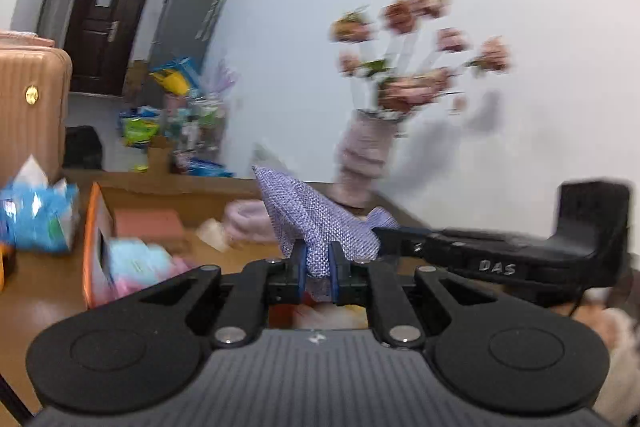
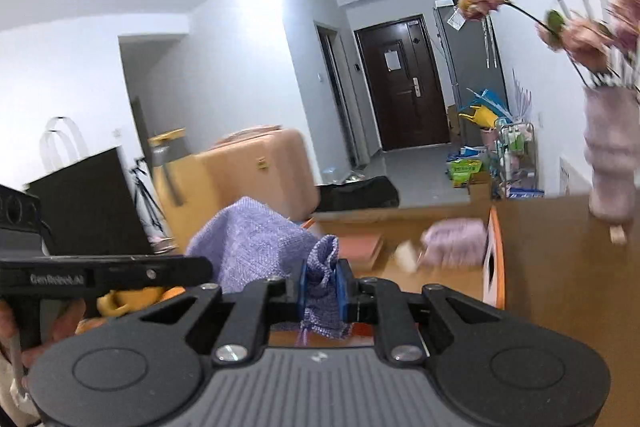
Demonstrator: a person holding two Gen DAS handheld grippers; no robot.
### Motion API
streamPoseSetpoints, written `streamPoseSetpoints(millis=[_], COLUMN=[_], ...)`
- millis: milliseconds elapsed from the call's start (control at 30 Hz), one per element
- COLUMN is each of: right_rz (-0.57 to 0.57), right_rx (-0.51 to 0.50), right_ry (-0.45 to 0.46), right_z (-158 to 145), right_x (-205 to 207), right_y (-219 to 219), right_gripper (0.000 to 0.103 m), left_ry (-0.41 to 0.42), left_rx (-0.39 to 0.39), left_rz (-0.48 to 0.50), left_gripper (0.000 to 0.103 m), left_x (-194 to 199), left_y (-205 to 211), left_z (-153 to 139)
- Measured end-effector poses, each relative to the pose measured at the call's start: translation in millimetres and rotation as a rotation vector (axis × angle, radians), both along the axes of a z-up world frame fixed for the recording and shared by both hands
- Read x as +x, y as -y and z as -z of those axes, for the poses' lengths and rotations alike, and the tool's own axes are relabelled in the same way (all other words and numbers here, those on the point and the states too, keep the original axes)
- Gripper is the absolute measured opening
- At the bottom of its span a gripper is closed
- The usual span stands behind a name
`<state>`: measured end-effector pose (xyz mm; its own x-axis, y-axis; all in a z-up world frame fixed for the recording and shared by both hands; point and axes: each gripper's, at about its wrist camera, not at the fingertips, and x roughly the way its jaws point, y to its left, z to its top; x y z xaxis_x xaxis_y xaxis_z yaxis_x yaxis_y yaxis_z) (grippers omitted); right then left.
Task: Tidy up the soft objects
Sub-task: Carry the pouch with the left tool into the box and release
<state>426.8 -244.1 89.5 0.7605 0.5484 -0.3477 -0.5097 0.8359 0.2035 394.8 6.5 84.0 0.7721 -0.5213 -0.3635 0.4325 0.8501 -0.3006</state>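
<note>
Both grippers clamp the same lilac woven cloth [image 1: 316,223], each by a different part. The left gripper [image 1: 318,273] has its blue pads closed on a bunched fold, and the rest of the cloth rises ahead of it in a peak, then runs off to its right toward the right gripper [image 2: 322,287], which enters that view from the side. From the right wrist view, the right gripper's pads are likewise pressed onto a gathered corner, with the cloth spreading up and to its left toward the left gripper's body. Beyond the fingers, farther ahead on the brown table [image 2: 560,247], lies a blurred pink fluffy item [image 2: 456,241] beside an orange-edged box [image 2: 496,259]. A pink vase of flowers [image 1: 364,163] stands ahead and right of the left gripper.
</note>
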Motion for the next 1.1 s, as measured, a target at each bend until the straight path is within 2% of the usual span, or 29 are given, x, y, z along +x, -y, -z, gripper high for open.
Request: streamPoseSetpoints(millis=[67,167,233,333,367,433,467,533,667,800,867,933,1067,1100], right_rz=[0.014,0.033,0.059,0.069,0.06,0.048,0.039,0.033,0.021,0.032,0.044,0.062,0.086,0.092], right_rx=[-0.061,-0.149,-0.189,-0.264,-0.279,-0.302,-0.312,-0.309,-0.283,-0.273,-0.257,-0.236,-0.201,-0.198], right_ry=[-0.054,-0.161,-0.25,-0.325,-0.338,-0.354,-0.362,-0.37,-0.382,-0.334,-0.297,-0.245,-0.128,-0.094], right_z=[1.4,21.9,43.3,72.6,78.9,87.3,89.1,92.3,90.3,64.7,46.1,24.6,-15.4,-23.5], right_x=[52.7,127.2,165.1,191.2,190.9,191.3,194.0,195.3,191.0,180.2,171.0,154.9,108.8,96.1], right_y=[-13.8,-37.1,-47.8,-65.3,-68.9,-74.9,-77.1,-77.7,-71.3,-59.7,-49.1,-34.9,-7.7,-1.9], right_gripper=[0.014,0.014,0.014,0.014,0.014,0.016,0.017,0.019,0.021,0.025,0.031,0.041,0.049,0.055], left_ry=[-0.087,-0.22,-0.301,-0.374,-0.372,-0.358,-0.356,-0.348,-0.321,-0.274,-0.236,-0.174,-0.069,-0.038], left_rx=[0.008,0.049,0.094,0.182,0.204,0.205,0.201,0.21,0.24,0.254,0.251,0.248,0.264,0.265], left_rz=[-0.002,-0.074,-0.092,-0.123,-0.124,-0.102,-0.09,-0.093,-0.101,-0.126,-0.148,-0.183,-0.238,-0.256], left_gripper=[0.011,0.011,0.012,0.012,0.013,0.026,0.037,0.038,0.048,0.049,0.049,0.049,0.057,0.062], left_x=[61.2,132.5,167.6,192.5,194.4,195.7,196.5,198.6,185.6,169.8,158.0,138.0,87.0,73.4], left_y=[-1.1,0.1,3.9,9.8,11.7,10.7,11.2,11.1,11.7,12.8,11.2,9.8,11.0,11.8], left_z=[7.6,35.3,60.7,90.1,94.5,99.0,98.7,96.7,89.4,65.9,48.2,29.9,-1.2,-7.5])
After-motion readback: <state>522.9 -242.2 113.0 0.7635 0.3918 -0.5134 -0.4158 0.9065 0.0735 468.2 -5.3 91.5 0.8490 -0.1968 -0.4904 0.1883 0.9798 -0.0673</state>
